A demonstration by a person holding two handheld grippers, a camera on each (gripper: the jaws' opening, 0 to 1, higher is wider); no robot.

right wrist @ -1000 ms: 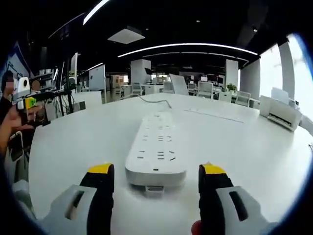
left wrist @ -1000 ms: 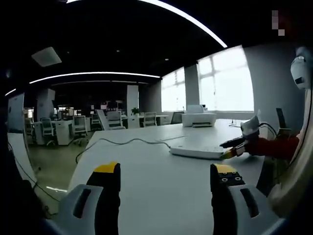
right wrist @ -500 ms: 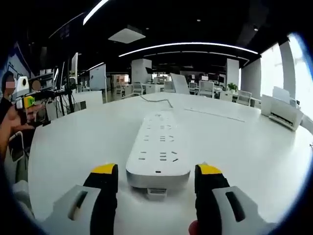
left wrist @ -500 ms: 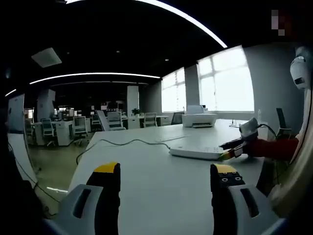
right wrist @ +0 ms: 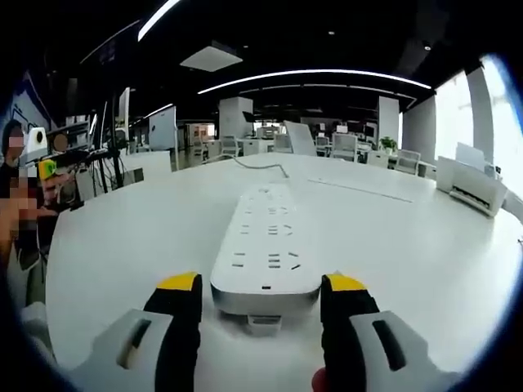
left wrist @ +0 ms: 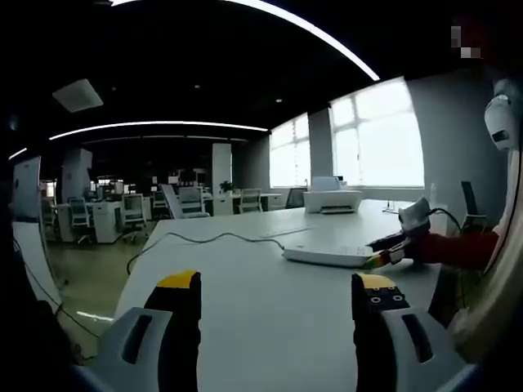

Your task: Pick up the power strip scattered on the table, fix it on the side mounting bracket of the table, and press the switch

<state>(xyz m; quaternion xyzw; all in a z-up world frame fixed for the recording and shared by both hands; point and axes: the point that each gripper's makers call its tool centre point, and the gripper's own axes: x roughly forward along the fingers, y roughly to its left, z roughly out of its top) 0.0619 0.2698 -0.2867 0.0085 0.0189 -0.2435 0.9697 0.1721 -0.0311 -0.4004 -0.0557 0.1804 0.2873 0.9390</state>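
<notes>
The job looked to be at the pick-up step: the right gripper [right wrist: 264, 287] had its jaws open around the near end of the power strip [right wrist: 267, 241] lying flat on the tabletop [right wrist: 131, 220], so next they would need to squeeze shut, while the left gripper [left wrist: 278, 287] waited with jaws open and nothing between them.

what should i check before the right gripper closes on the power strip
1. Right gripper open: ok, its jaws stand apart.
2. Power strip end between the jaws: ok, one jaw on each side.
3. Jaws touching the strip: cannot tell.
4. Strip lying flat on the white table, sockets up: ok.
5. Cable free to follow: cannot tell, it trails off across the table.
6. Left gripper out of the way: ok, open and well apart from the strip.
</notes>
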